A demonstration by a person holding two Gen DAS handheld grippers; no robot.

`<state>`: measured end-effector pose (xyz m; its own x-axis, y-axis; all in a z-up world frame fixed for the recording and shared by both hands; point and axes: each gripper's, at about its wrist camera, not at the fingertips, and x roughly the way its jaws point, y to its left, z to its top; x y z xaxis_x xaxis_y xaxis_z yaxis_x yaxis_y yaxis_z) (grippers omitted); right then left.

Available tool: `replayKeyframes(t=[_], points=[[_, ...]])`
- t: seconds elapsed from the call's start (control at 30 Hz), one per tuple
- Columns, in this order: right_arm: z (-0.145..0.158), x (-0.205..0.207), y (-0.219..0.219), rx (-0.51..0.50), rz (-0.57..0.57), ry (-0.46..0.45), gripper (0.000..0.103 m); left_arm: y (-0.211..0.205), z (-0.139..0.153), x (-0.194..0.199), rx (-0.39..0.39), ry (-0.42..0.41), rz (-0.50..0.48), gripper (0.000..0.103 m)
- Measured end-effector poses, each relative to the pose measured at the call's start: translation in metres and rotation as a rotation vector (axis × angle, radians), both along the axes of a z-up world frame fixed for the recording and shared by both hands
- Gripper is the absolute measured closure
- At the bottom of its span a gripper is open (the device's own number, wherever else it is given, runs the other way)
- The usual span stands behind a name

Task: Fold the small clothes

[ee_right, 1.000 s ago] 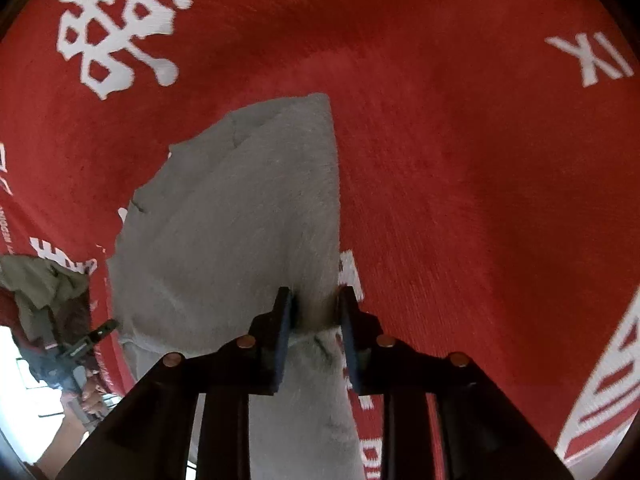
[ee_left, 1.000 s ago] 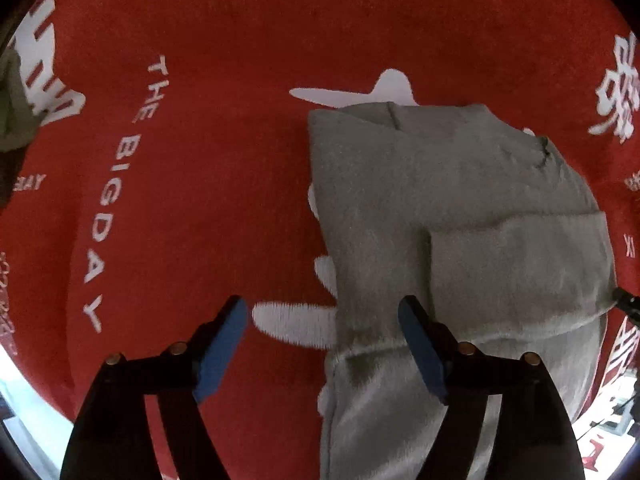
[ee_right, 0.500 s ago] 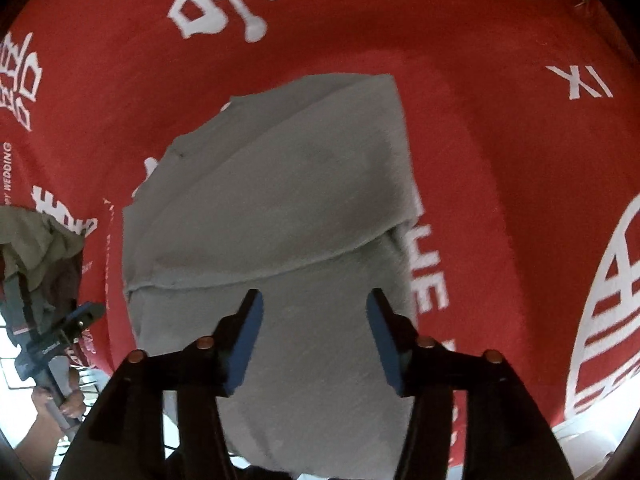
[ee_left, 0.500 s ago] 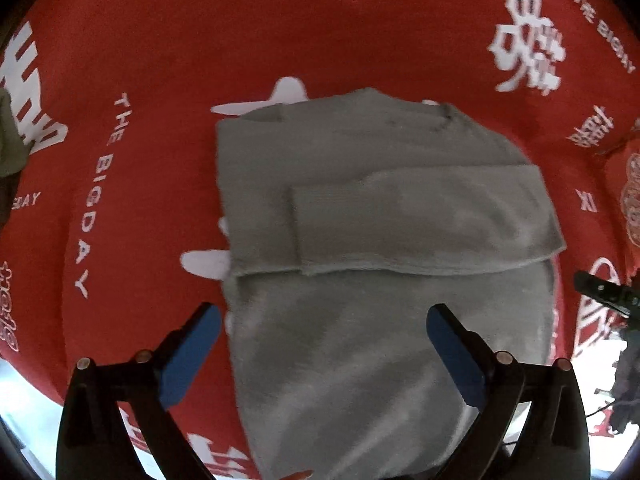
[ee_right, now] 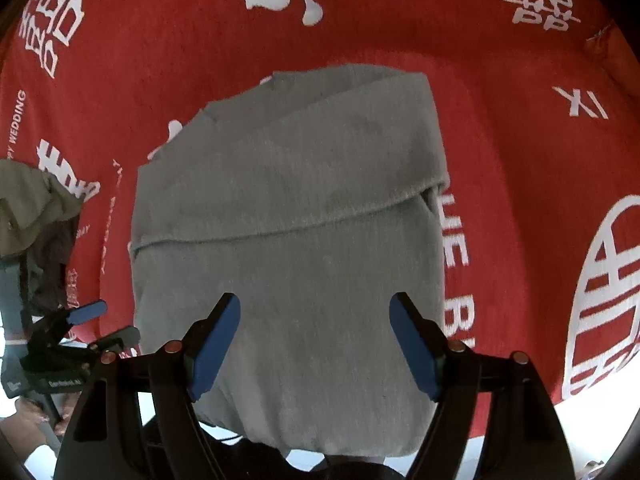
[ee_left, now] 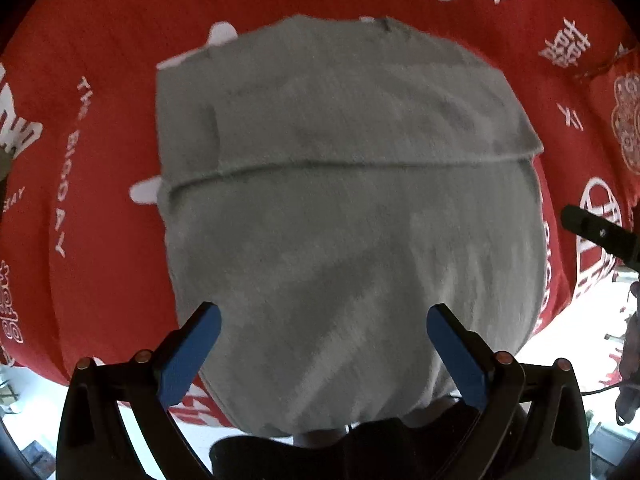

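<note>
Lying below both spread jaws: folded grey garment [ee_left: 352,208].

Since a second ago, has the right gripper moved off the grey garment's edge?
Yes. The right gripper has pulled back and up from the grey garment: the white lettering on the red cloth shrank away, and its jaws have just been opening, gripping nothing.

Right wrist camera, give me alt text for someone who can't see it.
A partly folded grey garment lies on a red cloth printed with white characters, its upper layer ending in a hem across the middle. The right gripper hangs open above the near half, holding nothing. At far left are a heap of olive clothing and the left gripper.
</note>
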<state>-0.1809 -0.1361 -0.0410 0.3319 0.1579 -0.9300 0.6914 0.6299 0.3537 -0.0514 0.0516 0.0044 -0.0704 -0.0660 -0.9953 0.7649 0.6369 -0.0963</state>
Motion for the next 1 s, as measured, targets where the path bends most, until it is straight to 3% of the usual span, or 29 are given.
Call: replayKeyframes(t=[0.33, 0.53, 1.0], points=[[-0.004, -0.016, 0.002, 0.009, -0.011, 0.016, 0.023, -0.016, -0.001, -0.018, 0.014, -0.022, -0.033, 0.0], [-0.003, -0.019, -0.001, -0.003, -0.008, 0.008, 0.023, -0.023, -0.009, -0.02, 0.031, 0.015, -0.021, 0.0], [-0.011, -0.032, -0.02, 0.022, -0.026, 0.011, 0.023, -0.048, -0.011, -0.032, 0.071, -0.047, -0.043, 0.0]])
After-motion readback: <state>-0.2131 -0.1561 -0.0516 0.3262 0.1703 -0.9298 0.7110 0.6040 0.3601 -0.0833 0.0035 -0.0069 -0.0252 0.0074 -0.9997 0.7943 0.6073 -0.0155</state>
